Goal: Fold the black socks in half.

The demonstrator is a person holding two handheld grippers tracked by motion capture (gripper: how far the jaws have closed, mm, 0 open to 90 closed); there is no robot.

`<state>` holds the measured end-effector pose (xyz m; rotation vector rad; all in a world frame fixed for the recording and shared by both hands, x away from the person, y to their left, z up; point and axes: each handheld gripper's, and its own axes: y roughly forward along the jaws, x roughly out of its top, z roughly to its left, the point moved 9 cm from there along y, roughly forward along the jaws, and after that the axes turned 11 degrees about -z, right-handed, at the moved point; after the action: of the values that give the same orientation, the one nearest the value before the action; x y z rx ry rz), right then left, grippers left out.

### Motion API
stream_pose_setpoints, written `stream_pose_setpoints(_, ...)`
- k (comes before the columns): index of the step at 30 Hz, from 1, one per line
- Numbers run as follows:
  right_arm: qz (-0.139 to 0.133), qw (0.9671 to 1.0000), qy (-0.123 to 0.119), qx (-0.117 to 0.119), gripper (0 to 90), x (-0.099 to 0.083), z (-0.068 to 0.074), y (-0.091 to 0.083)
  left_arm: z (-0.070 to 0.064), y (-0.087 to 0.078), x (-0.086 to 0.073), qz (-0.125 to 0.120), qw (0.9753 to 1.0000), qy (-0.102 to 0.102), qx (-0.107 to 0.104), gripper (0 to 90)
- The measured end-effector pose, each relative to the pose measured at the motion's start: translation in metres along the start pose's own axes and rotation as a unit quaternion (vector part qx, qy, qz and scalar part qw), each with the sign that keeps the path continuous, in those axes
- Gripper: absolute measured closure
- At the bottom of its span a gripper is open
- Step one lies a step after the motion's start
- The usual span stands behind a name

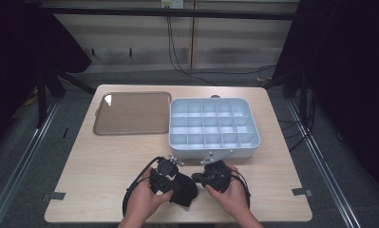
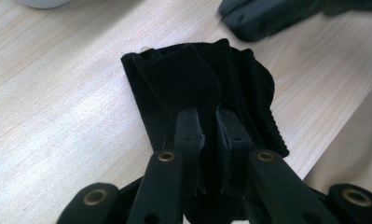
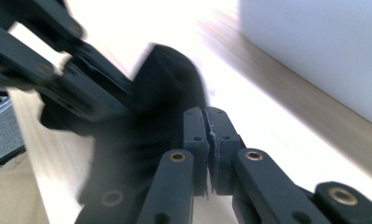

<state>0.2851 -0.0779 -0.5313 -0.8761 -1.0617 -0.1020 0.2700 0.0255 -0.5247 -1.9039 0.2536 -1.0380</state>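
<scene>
A black ribbed cloth (image 1: 185,192), folded like a sock, lies near the table's front edge between the two hands. My left gripper (image 1: 173,186) comes at it from the left. In the left gripper view its jaws are closed to a narrow gap at the tips (image 2: 208,130), with the cloth (image 2: 193,79) pinched between them. My right gripper (image 1: 197,178) sits just right of the cloth. Its jaws meet at the tips (image 3: 207,128) with nothing visible between them, and the blurred cloth (image 3: 169,84) lies to their left.
A white compartment box (image 1: 213,126) stands right of the table's centre, close behind the grippers, with a metal latch (image 1: 215,155) on its near wall. A brown lid or tray (image 1: 132,112) lies flat to its left. The table's front edge (image 1: 177,219) is just below the hands.
</scene>
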Motion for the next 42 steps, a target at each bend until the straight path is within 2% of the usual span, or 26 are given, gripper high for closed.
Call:
stream_pose_setpoints(3, 0.010, 0.9998, 0.010, -0.013, 87.8, -0.012, -0.013, -0.008, 0.000, 0.000, 0.000, -0.001, 1.0000, -0.002, 0.000, 80.4)
stream_pose_setpoints(5, 0.018, 0.9996, 0.017, -0.015, 87.8, -0.022, -0.017, -0.009, 0.000, 0.000, 0.000, -0.001, 1.0000, -0.003, 0.000, 80.5)
stream_pose_setpoints(9, 0.022, 0.9994, 0.025, -0.007, 87.4, -0.036, -0.013, -0.008, 0.000, -0.001, 0.001, -0.001, 1.0000, -0.007, 0.001, 80.4)
stream_pose_setpoints(12, 0.025, 0.9996, 0.011, 0.003, 86.7, -0.035, -0.004, -0.006, -0.001, -0.003, 0.003, -0.006, 0.9999, -0.011, 0.006, 80.4)
stream_pose_setpoints(14, 0.026, 0.9996, 0.006, 0.009, 86.9, -0.034, 0.003, -0.003, -0.001, -0.003, 0.003, -0.005, 1.0000, -0.005, 0.003, 80.3)
stream_pose_setpoints(16, 0.026, 0.9996, -0.002, 0.011, 87.1, -0.033, 0.006, 0.001, -0.005, -0.004, 0.005, -0.010, 0.9999, -0.008, -0.008, 79.7)
stream_pose_setpoints(18, 0.032, 0.9995, 0.001, 0.008, 87.6, -0.034, 0.009, 0.005, -0.009, -0.003, 0.006, -0.011, 0.9999, -0.001, -0.013, 78.4)
stream_pose_setpoints(22, 0.031, 0.9995, -0.001, 0.010, 87.6, -0.033, 0.011, 0.010, -0.017, 0.003, 0.008, -0.015, 0.9995, -0.001, -0.026, 72.7)
stream_pose_setpoints(29, 0.026, 0.9996, 0.003, 0.007, 86.5, -0.033, 0.008, 0.009, -0.020, 0.013, 0.008, -0.008, 0.9996, 0.004, -0.025, 69.3)
stream_pose_setpoints(32, 0.029, 0.9996, 0.001, 0.003, 84.3, -0.035, 0.004, 0.005, -0.022, 0.016, 0.008, -0.007, 0.9996, -0.002, -0.025, 67.5)
stream_pose_setpoints(38, 0.022, 0.9997, 0.009, -0.008, 78.0, -0.037, -0.004, -0.001, -0.024, 0.017, 0.007, -0.008, 0.9997, 0.010, -0.022, 63.3)
stream_pose_setpoints(42, 0.021, 0.9996, 0.008, -0.019, 73.9, -0.038, -0.009, -0.004, -0.023, 0.016, 0.006, -0.014, 0.9994, -0.002, -0.031, 62.6)
